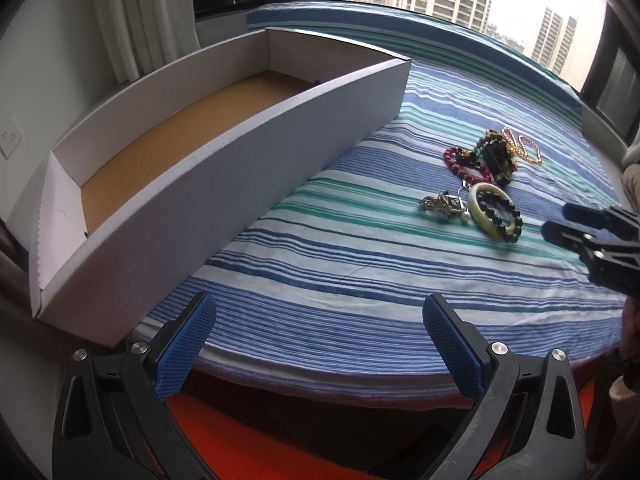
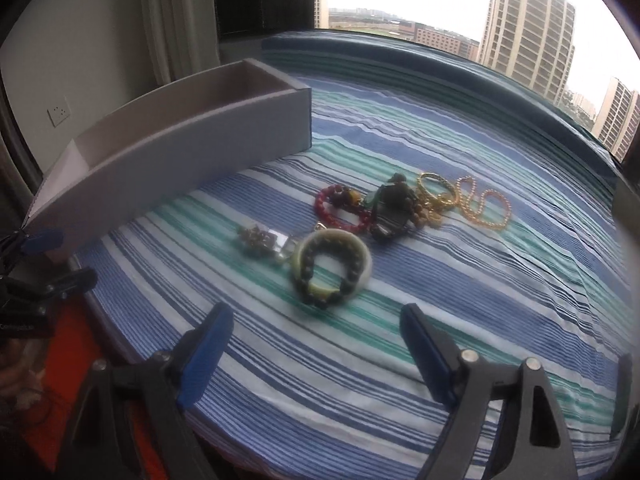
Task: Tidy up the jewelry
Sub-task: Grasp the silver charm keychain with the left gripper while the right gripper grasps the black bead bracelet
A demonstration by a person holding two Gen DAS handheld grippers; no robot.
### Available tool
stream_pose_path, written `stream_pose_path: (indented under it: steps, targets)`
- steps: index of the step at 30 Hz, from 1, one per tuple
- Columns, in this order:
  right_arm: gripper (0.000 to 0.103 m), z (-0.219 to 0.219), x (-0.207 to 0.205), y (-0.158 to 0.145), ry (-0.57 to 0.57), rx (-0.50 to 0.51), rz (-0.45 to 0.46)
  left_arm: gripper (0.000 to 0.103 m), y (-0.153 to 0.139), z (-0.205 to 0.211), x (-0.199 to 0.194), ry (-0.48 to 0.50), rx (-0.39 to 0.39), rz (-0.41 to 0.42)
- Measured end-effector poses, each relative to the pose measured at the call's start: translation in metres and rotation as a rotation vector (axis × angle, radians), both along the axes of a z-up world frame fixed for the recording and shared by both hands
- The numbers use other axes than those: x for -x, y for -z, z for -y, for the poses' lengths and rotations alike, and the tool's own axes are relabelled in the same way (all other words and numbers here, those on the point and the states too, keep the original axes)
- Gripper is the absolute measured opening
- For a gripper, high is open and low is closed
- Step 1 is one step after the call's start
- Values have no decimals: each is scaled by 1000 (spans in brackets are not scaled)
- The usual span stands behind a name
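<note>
Striped cloth (image 2: 400, 360) carries loose jewelry (image 2: 380, 216); box (image 1: 240, 152) seemingly empty. Both grippers, left (image 1: 320, 328) and right (image 2: 316, 344), gape, holding nothing (approach stage). Next: right closes on bangle (image 2: 334, 266).

1. This is a room in a high-rise flat, most likely a bedroom or a window seat corner.
2. A striped cloth (image 1: 360, 264) in blue, green and white covers a padded surface right beside the window (image 2: 440, 4).
3. Tall residential towers (image 2: 528, 20) show through the glass, seen from well above the ground.
4. A pale curtain (image 1: 140, 16) hangs at the left, near a wall socket (image 2: 59, 111) on a plain wall.
</note>
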State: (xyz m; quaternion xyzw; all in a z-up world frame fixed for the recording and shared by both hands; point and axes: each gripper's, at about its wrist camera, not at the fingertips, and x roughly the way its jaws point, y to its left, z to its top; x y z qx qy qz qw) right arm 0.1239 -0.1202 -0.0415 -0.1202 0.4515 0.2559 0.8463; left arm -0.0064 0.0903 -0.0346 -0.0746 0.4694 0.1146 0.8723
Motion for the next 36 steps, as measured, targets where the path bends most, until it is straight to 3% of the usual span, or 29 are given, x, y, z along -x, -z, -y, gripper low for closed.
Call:
stream_pose_path:
  steps: [4,5,8,10,11,17,22,29,33,34,35,36]
  targets:
    - [52,-27,-33,30,-69,43,-76,103,0,-5,4,-11,6,4]
    - [44,-33,-37,37,-88,58,-93,103,1,-5,5,-10,6,1]
    - [41,-38,-44,57,-103,113,-121,103,5,-5,5,-4,5,-13]
    - [26,-36,-44,61,-98,131,-110,103,9,-5,3,0,7,-25]
    - [12,-32,-45,59,-89,114,-110,103,10,-4,3,2,9,-30]
    - [12,-2,-40,33,-43,23,-103,103,16,7,-5,53,2,-49]
    - [12,31,-27,10,8,-32,-87,103,18,19,-28,162,10,-43]
    - [12,64,-4,38,83,-2,-145,103,24,64,-101,503,0,-17]
    - [12,77,8,51,131,-46,-174,100,46,83,-141,620,-4,-27]
    - [12,80,11,52,140,-52,-174,91,52,86,-147,642,-17,-32]
    - [12,83,13,52,149,-58,-176,75,58,90,-151,661,-37,-47]
    - [13,87,15,51,160,-64,-179,67,64,92,-153,678,-55,-69]
